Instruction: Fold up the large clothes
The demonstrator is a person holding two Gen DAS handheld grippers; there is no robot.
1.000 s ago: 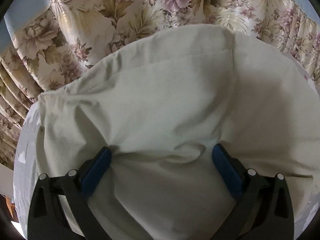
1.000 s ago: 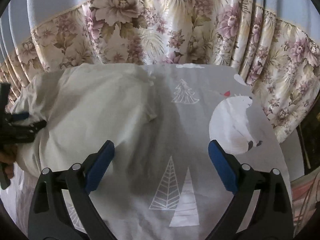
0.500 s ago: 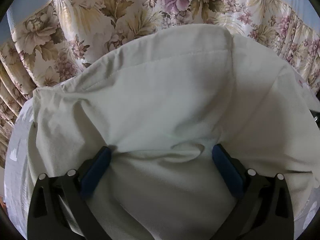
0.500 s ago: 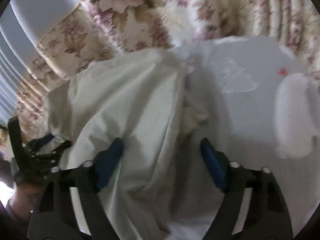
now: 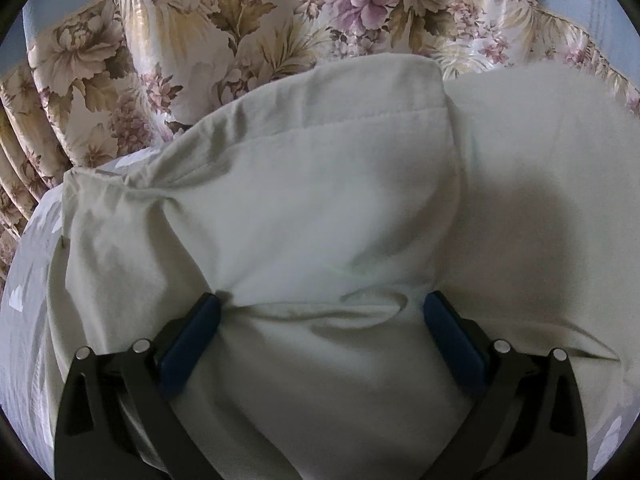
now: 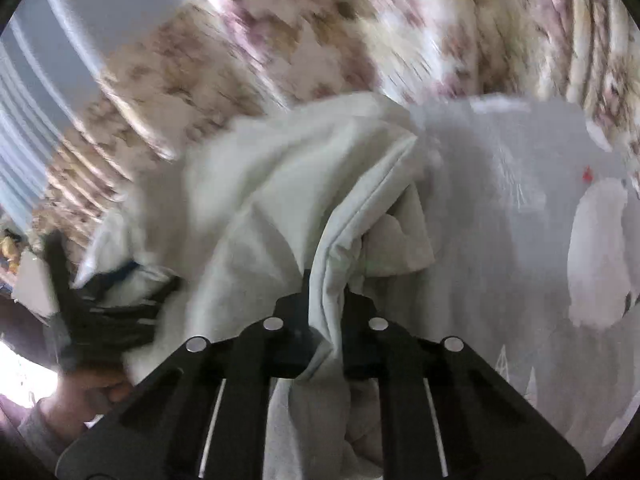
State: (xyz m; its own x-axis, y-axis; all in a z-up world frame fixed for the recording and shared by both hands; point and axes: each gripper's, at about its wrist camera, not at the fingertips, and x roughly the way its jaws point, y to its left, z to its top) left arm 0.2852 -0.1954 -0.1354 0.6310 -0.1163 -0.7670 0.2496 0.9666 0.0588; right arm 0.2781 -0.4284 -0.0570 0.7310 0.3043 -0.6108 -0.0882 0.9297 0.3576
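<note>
Blurring curtain (image 6: 280,60), right tool (image 6: 326,284) pinching cream garment (image 6: 256,208), its lower edge hidden

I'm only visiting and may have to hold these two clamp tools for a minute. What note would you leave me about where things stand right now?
Right gripper: shut on a bunched ridge of the pale cream cotton garment.
Left gripper: open, its blue pads spread either side of a cloth fold, pinching nothing.
The garment lies rumpled on the grey bedsheet printed with white trees and a polar bear, in front of the floral curtain.
Done: one section is folded over, hem stitching visible.
Left: close the left gripper, carry the gathered cloth across, smooth it. The right view is blurred.
</note>
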